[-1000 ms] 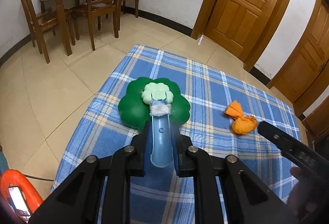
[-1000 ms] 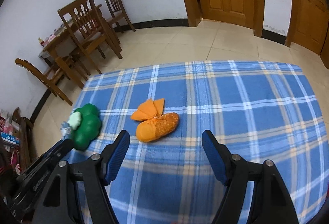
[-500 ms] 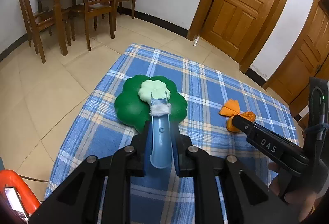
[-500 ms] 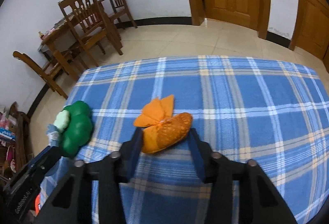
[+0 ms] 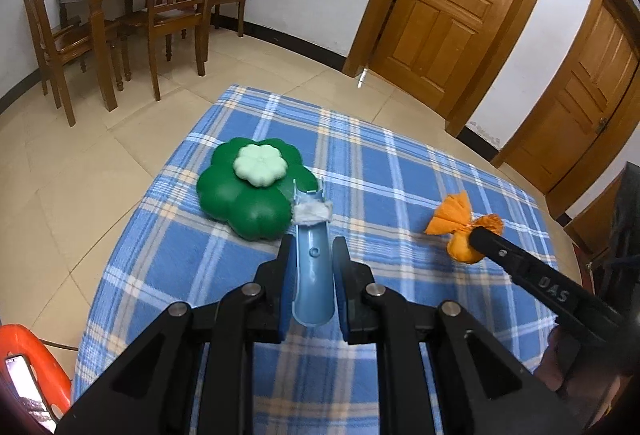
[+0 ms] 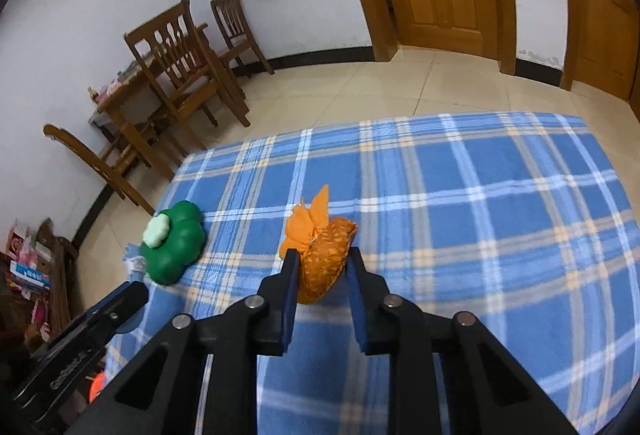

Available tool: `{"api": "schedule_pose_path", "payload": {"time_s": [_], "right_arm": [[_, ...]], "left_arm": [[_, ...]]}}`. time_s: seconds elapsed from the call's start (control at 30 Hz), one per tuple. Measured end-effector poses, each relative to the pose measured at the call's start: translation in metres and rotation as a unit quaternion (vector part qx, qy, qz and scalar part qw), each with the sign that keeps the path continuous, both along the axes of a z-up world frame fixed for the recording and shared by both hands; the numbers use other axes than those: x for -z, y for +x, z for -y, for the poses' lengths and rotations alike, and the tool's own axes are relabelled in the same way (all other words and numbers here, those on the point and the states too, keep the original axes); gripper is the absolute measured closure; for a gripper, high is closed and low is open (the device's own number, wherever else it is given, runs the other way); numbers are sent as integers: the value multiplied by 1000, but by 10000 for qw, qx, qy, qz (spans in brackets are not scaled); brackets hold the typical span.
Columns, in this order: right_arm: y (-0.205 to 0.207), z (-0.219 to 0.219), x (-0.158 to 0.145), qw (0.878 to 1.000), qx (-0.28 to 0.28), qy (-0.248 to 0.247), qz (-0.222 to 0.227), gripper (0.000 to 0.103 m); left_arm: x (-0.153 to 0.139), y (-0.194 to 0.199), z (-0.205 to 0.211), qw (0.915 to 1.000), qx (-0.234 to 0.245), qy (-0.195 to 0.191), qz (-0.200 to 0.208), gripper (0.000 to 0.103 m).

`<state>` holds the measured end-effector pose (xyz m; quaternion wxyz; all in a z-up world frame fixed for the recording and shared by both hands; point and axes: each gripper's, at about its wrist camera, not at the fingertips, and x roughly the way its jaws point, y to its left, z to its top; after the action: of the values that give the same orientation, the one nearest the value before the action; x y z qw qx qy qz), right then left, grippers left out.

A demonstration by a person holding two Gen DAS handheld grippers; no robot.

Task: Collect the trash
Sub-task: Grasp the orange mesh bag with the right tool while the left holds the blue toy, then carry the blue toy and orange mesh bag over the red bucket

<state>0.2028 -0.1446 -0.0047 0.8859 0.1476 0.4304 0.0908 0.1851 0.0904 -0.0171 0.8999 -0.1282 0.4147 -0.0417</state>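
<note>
Right gripper (image 6: 320,267) pinches the orange trash bundle (image 6: 322,255) on the plaid desk (image 6: 480,195), long axis along the fingers. Left gripper (image 5: 312,263) clamps a blue scoop (image 5: 312,275); green bin (image 5: 248,191) lies left.

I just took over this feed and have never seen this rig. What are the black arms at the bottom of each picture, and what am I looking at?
There is no robot: a person carries one hand-held gripper in each hand, and a fisheye camera on each looks forward along its two fingers. The black arms are those fingers.

In the left wrist view, the left hand-held gripper is shut on a blue scoop-like tool with a white wad at its tip, beside a green clover-shaped container.

In the right wrist view, the right hand-held gripper has closed around an orange tied bag. Everything lies on a blue plaid cloth. Behind are wooden chairs and doors.
</note>
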Motion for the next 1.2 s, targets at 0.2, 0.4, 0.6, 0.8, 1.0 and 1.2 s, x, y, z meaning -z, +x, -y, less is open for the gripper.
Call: {"api": "schedule_pose_path", "payload": {"time_s": [0.2,0.4,0.6,0.8,1.0,1.2], "right_arm": [[-32,27,-15,9996,175,219,83,78],[-68,56,-28,9983,412,347,220,78],[-100,88,-36,9961,704,434,302,78],[-130,121,-42,9927,1029,501,369,78],[-162,156,-48,9870,1440,533,470,78],[-191,190,-52,9798,1835,553,575,78]], "left_arm": [[-10,-15,15,9998,158,-94,32,86],[-23,-30,35,9991,388,-109,98,86],[-34,-45,62,9976,669,-123,153,86],[-46,-57,90,9946,1002,-151,212,86],[-56,-67,119,9906,1338,-143,258,86],[-64,-74,155,9846,1728,-84,266,86]]}}
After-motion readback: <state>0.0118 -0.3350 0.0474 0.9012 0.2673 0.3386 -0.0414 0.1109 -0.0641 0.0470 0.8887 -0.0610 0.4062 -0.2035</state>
